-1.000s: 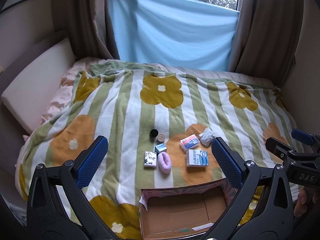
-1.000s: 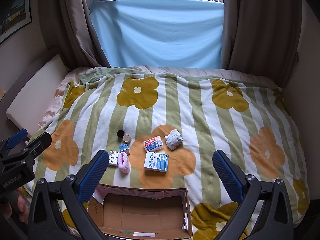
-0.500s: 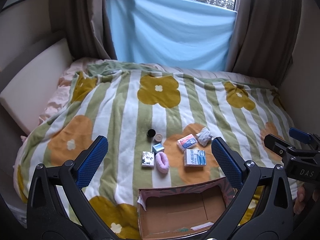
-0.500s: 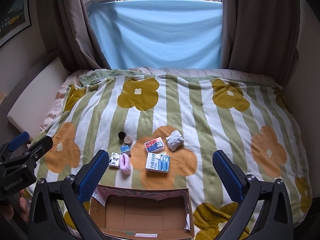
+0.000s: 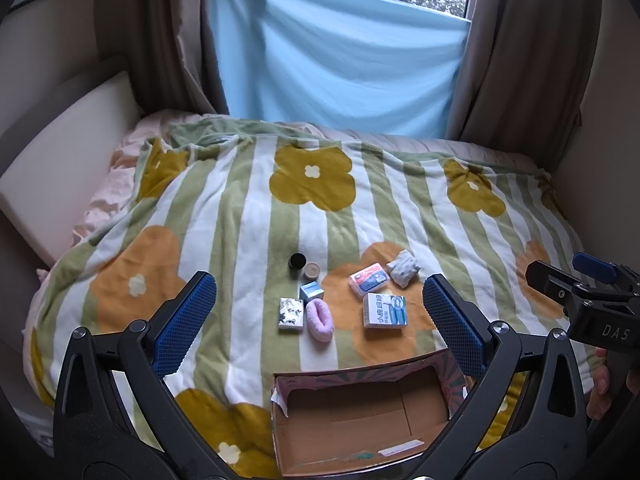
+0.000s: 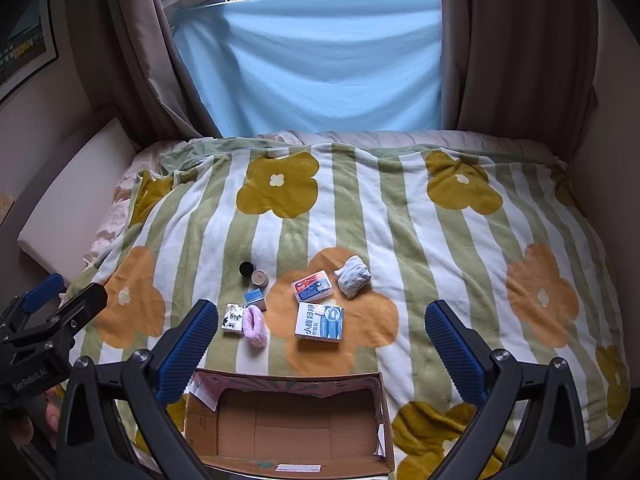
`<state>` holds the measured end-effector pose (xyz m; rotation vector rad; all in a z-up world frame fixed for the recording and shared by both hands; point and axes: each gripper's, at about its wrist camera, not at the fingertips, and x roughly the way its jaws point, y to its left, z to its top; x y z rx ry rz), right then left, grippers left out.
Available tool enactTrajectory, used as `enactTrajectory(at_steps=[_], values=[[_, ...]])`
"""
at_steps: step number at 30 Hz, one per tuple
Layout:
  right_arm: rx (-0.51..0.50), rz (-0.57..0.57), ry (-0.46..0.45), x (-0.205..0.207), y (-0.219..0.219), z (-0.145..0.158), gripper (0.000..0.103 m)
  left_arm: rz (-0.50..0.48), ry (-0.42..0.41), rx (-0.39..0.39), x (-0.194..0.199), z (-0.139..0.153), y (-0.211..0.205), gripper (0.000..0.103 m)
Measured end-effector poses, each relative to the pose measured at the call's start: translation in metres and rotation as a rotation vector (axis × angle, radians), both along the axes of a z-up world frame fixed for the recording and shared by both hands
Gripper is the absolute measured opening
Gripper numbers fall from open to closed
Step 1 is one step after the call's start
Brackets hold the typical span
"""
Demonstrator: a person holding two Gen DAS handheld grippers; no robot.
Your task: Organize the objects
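Observation:
Several small items lie together on the flowered blanket (image 5: 208, 240): a black cap (image 5: 297, 260), a tan lid (image 5: 312, 269), a small blue box (image 5: 311, 291), a patterned white packet (image 5: 291, 313), a pink fuzzy roll (image 5: 319, 319), a red-and-white pack (image 5: 369, 279), a grey spotted pouch (image 5: 404, 267) and a blue-white box (image 5: 384, 311). An open cardboard box (image 5: 436, 368) stands empty near the bed's front edge. My left gripper (image 5: 316, 324) is open and empty above the box. My right gripper (image 6: 320, 348) is open and empty too, above the box (image 6: 384, 412).
A white cushion (image 5: 56, 172) lines the left wall. Brown curtains (image 5: 520, 52) and a hanging blue sheet (image 5: 332, 60) close off the back at the window. The wall runs close along the bed's right side.
Both grippers have risen and pulled back slightly, so the items sit a little lower and smaller in view. Nothing on the bed has moved.

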<state>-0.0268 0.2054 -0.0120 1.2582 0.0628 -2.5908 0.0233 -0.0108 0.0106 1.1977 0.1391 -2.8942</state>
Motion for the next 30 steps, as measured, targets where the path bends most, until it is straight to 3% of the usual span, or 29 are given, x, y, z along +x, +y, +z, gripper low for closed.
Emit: enactTrajectory(at_steps=[11,17,23,27,30], values=[[-0.003,0.016,-0.012,-0.004,-0.006,-0.006,0.103,-0.007,-0.005,-0.008,0.009,-0.011,-0.002,0.103],[-0.002,0.005,-0.028,-0.011,-0.004,-0.012,0.103,-0.044,-0.007,-0.051,-0.002,-0.012,-0.014,0.103],[-0.013,-0.003,-0.083,-0.031,-0.001,-0.027,0.103,-0.154,-0.038,-0.034,-0.029,-0.028,-0.029,0.103],[-0.009,0.022,-0.153,-0.051,-0.007,-0.051,0.103,-0.283,-0.061,-0.054,-0.055,-0.054,-0.033,0.103],[0.051,0.053,-0.191,-0.069,-0.017,-0.079,0.103,-0.378,-0.075,-0.087,-0.075,-0.084,-0.035,0.103]])
